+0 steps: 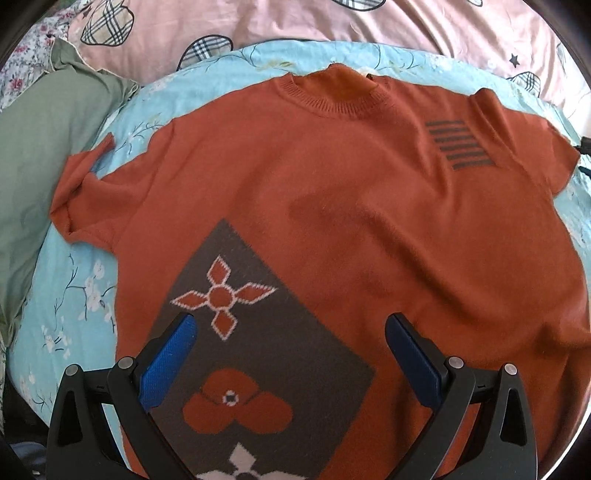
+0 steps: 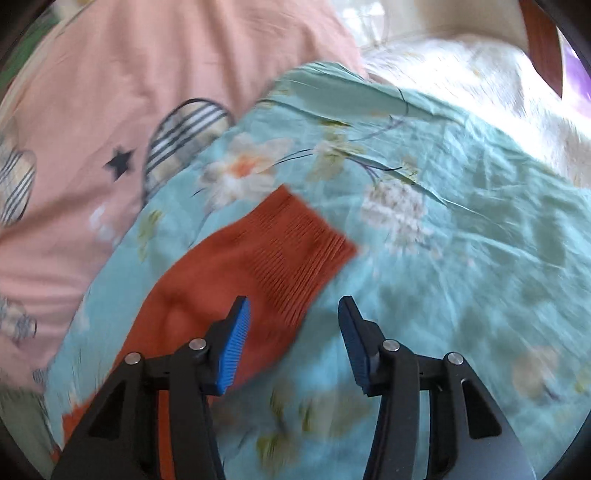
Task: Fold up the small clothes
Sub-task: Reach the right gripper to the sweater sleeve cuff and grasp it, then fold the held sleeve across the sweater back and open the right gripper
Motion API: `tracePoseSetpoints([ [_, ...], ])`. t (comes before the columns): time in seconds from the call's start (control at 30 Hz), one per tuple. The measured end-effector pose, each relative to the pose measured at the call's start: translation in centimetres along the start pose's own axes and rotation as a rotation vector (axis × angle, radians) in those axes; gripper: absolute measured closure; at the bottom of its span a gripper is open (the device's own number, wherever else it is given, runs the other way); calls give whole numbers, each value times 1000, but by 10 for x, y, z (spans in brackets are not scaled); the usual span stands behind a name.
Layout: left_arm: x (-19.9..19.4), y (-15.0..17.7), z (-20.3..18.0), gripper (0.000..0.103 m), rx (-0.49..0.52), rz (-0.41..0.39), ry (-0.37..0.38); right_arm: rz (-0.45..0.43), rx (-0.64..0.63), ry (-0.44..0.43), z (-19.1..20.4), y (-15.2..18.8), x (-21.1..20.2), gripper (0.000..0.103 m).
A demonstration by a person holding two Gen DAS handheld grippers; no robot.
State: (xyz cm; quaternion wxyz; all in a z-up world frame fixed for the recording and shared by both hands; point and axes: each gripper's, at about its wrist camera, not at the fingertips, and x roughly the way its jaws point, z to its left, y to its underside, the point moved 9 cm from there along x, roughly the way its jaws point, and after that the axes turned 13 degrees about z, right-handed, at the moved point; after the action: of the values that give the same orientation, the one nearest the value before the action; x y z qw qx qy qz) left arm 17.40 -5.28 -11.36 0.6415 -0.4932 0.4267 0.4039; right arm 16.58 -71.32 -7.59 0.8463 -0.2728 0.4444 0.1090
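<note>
A bed serves as the work surface: a light blue floral sheet (image 1: 85, 288) lies over a pink quilt (image 1: 258, 26) printed with plaid shapes, and a green pillow (image 1: 33, 155) sits off to the left of the left gripper (image 1: 291, 339).

The orange knit sweater (image 1: 332, 206) lies face up and largely flat ahead of and beneath the left gripper, collar at the far end and a grey patterned panel directly under the spread jaws, which hold nothing.

In the right wrist view, the right gripper (image 2: 294, 321) hovers over the sweater's right sleeve (image 2: 258, 258). Its ribbed cuff lies just ahead of the left-hand pad (image 2: 236, 332). The jaws stand partly apart, with no cloth pinched between them; the frame is blurred.

Risks, as judged. A closure here could catch only the sleeve's edge, or the sheet together with it, and lifting would then drag the bedding. The far left sleeve (image 1: 77, 192) is bunched near the pillow, so a fold made without smoothing it would likely trap the crease.

Clearance. Open sheet extends ahead and to the right of the right gripper. The left side is tighter, with the pillow close beside the bunched sleeve.
</note>
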Motion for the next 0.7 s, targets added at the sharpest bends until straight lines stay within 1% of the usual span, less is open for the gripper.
tracePoseSetpoints([
  [0.07,1,-2,-2,1,1,0,-4,-6,7,-6,1,-8,8,52],
  [0.1,2,-3,-3,1,2,4,-2,-8,0,-2,3,-8,9,62],
  [0.13,4,-3,-4,1,2,7,2,-8,-17,-9,9,-9,7,84],
  [0.17,5,-3,-5,1,1,10,7,-7,-32,-28,16,-7,4,94],
  [0.23,7,-3,-6,1,2,15,19,-28,-97,-62,40,1,-13,95],
  [0.3,7,-3,-8,1,2,13,32,-43,-196,-86,72,18,-31,95],
  [0.37,5,-2,-8,1,-4,6,48,-50,-279,-126,106,45,-50,95],
  [0.4,4,-1,-8,1,-7,5,56,-45,-321,-172,129,68,-62,95],
  [0.47,0,2,-6,1,-16,0,75,-22,-369,-247,160,100,-71,95],
  [0.5,-2,3,-4,1,-18,-2,84,-2,-401,-288,181,122,-75,95],
  [0.6,-9,7,4,1,-28,-16,109,82,-494,-406,243,187,-77,95],
  [0.7,-15,9,17,1,-36,-42,125,180,-603,-496,310,260,-74,95],
])
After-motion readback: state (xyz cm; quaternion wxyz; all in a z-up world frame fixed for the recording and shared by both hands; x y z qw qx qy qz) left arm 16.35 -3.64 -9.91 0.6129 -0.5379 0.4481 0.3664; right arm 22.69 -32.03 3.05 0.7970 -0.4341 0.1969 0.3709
